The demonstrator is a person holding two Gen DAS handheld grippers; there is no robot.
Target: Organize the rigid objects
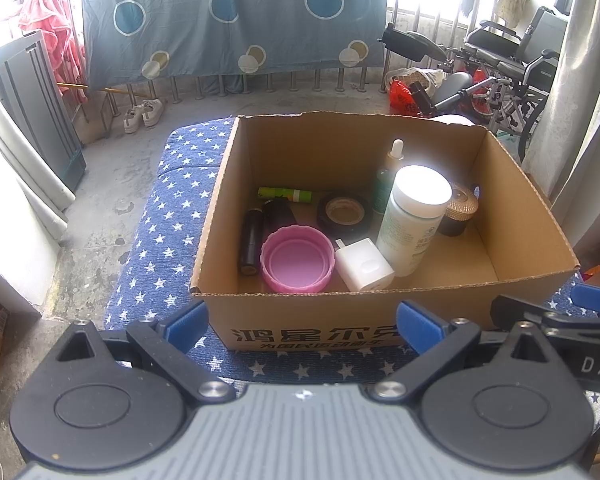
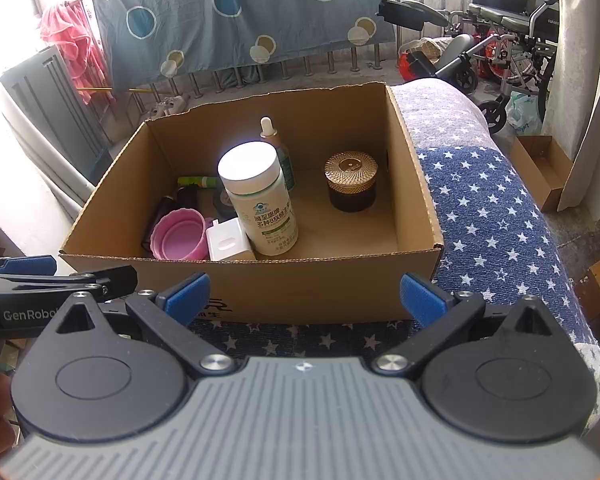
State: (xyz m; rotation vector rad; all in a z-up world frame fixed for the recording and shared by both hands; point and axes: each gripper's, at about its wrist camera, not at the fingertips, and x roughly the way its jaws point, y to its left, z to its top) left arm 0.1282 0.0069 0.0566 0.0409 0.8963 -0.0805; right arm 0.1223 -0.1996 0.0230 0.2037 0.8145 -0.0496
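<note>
left gripper (image 1: 302, 326) nearest, jaws wide apart, nothing held, short of cardboard box (image 1: 420, 312) near wall. right gripper (image 2: 304, 298) likewise spread, empty. box sits on star-print cushion (image 2: 484, 216). inside: white bottle (image 2: 260, 200) upright at centre, white charger (image 2: 228, 245) touching its base, pink lid (image 2: 179, 240) left of charger, gold-capped jar (image 2: 351, 186) apart on right, dropper bottle (image 2: 278, 148) behind, tape roll (image 1: 343, 212), green tube (image 1: 286, 194) far left.

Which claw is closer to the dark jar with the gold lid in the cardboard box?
Right. The right claw faces the dark jar with the gold lid nearly head-on outside the cardboard box; the left claw sits further left, opposite the pink cup.
</note>
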